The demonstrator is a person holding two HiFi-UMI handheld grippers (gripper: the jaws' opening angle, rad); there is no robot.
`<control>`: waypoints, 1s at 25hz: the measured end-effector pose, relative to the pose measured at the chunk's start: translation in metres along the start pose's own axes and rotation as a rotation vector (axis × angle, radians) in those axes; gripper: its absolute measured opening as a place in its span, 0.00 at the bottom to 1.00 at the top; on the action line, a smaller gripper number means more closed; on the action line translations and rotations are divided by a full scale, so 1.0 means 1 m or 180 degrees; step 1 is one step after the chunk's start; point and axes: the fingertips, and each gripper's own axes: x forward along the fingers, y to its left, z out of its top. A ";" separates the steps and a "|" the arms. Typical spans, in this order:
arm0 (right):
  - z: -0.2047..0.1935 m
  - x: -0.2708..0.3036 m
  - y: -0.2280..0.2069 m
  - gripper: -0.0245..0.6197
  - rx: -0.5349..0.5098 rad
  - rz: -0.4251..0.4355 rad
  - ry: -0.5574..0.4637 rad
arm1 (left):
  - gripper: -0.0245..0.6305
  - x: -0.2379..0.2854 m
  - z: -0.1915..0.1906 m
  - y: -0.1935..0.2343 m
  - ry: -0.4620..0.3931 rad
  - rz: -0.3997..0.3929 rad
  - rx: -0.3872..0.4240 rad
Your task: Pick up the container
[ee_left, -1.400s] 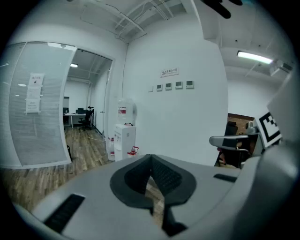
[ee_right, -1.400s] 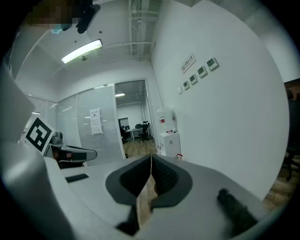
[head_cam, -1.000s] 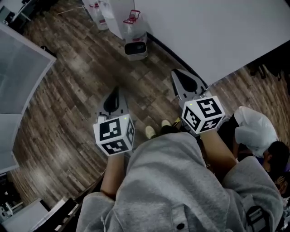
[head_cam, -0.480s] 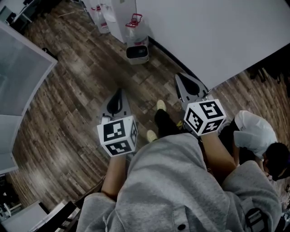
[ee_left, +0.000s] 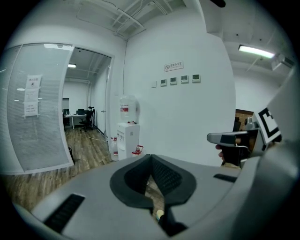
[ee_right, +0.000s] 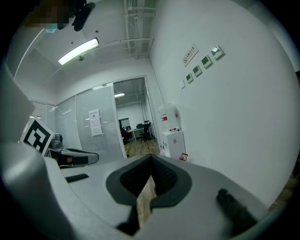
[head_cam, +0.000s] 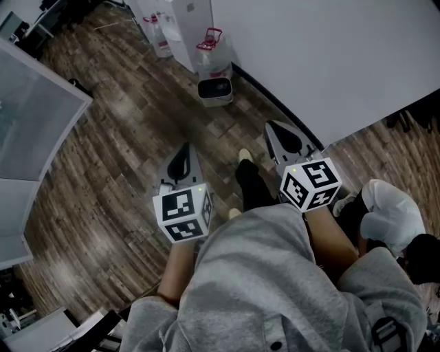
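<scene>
The left gripper's jaws are closed tip to tip, with only a thin slit lower down through which wooden floor shows; nothing is gripped. The right gripper's jaws are likewise pressed together at the tips and hold nothing, a sliver of floor showing in the gap behind them.

From the head view, the left gripper and right gripper both point forward side by side, well apart, with the person's light shoe between them. Behind each pair of jaws sits its marker cube, left and right, then bare forearms and a grey top.

Ahead of both pairs of jaws, well apart from either and closer to the right gripper's line, the container stands on the floor against the foot of the white wall: small, pale, with a dark opening. Just beyond it is a clear jug with a red handle, and further on a white water dispenser. The left gripper view shows that jug and dispenser straight ahead, above the jaw tips. A glass partition stands off to the left of the left jaws
</scene>
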 end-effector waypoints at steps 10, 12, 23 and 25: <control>0.020 0.097 -0.068 0.08 -0.0043 0.0068 0.0153 | 0.06 0.114 0.034 0.016 0.0179 -0.0011 0.0029; 0.024 0.117 -0.083 0.08 -0.0061 0.0072 0.0175 | 0.06 0.138 0.039 0.020 0.0206 -0.0004 0.0023; 0.048 0.207 -0.151 0.08 -0.0003 0.0145 0.0302 | 0.06 0.241 0.065 0.039 0.0398 0.0115 -0.0033; 0.056 0.222 -0.159 0.08 -0.0005 0.0186 0.0312 | 0.06 0.255 0.073 0.042 0.0413 0.0147 -0.0045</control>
